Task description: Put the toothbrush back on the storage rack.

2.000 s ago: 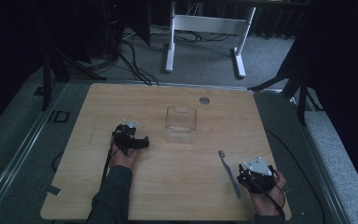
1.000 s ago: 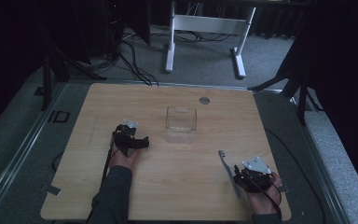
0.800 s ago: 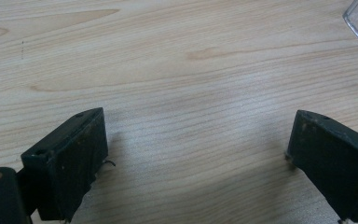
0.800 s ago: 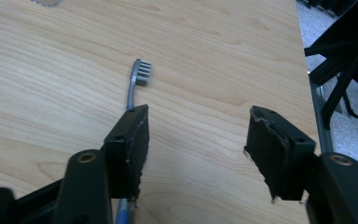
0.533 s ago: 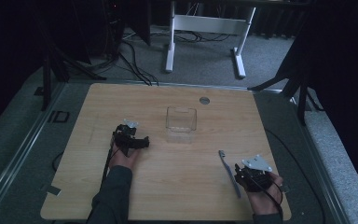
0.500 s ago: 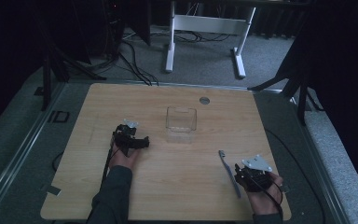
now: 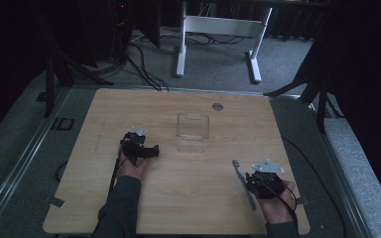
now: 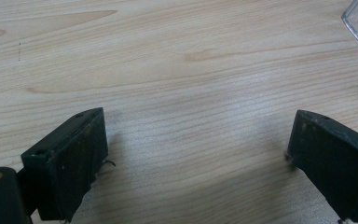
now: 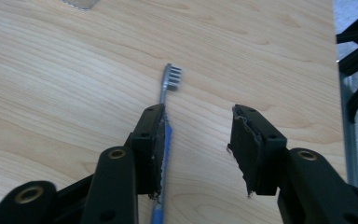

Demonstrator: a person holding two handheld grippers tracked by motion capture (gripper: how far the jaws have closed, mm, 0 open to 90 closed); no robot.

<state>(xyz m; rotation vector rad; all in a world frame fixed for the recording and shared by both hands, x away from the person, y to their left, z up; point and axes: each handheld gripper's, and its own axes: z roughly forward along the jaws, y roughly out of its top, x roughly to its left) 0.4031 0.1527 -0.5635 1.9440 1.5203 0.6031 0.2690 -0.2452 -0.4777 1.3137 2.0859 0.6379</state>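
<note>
toothbrush point(image 9: 167, 109): lies flat on the table point(image 7: 144, 208), well to the near right of the clear box point(image 7: 193, 133), head pointing away from the person, blue handle running back under the right gripper.
right gripper point(image 9: 198, 140): straddles the handle; one jaw is against its side, the other stands off, so nothing is pinched yet. its jaws have just been closing with the toothbrush between them.
meaning: judged from this, the grasp is under way and the lift has not begun.
against earlier frames: in the high view the right gripper point(image 7: 250, 174) now sits right at the handle, where two seconds ago it sat a little to the right of it; the toothbrush lies about where it lay.
left gripper point(image 8: 196, 140): jaws spread wide over bare wood, nothing between them, resting just left of the clear box, unchanged from the earlier frames.
clear box: empty, near the table's middle, the likely place for the toothbrush.
</note>
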